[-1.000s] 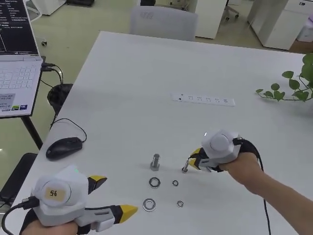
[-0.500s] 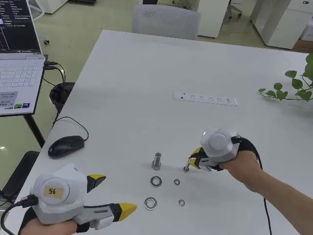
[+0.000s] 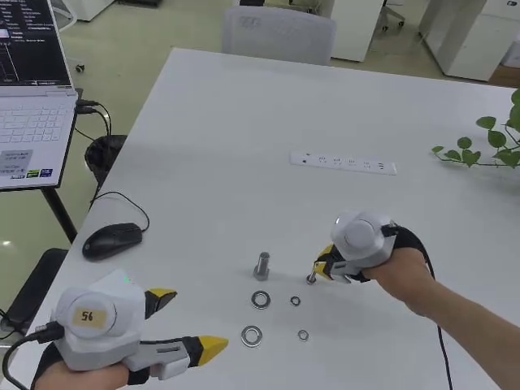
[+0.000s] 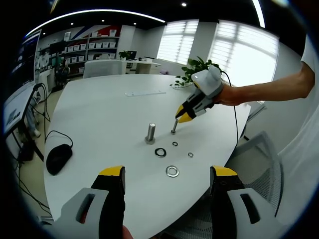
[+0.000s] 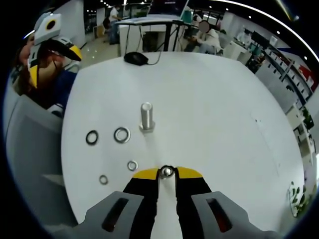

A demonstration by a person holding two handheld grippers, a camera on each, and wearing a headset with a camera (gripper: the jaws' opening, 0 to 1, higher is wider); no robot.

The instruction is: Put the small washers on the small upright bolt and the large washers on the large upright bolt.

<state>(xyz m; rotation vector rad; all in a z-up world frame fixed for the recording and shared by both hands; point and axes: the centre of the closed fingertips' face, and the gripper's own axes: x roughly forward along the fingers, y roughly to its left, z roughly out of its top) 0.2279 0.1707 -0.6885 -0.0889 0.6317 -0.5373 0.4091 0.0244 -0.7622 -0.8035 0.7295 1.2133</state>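
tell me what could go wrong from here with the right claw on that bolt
1. The right claw is shut on the small bolt; a skewed release could tip it over.
2. The small washers lie flat beside the large washers; a pinch might skid one away or catch the wrong size.

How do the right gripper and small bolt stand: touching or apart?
Touching. In the right gripper view, the right gripper has its jaws closed on the small bolt.

2 large washers (image 3: pixel 260 300), 2 small washers (image 3: pixel 295 301), 2 bolts (image 3: pixel 262 266).
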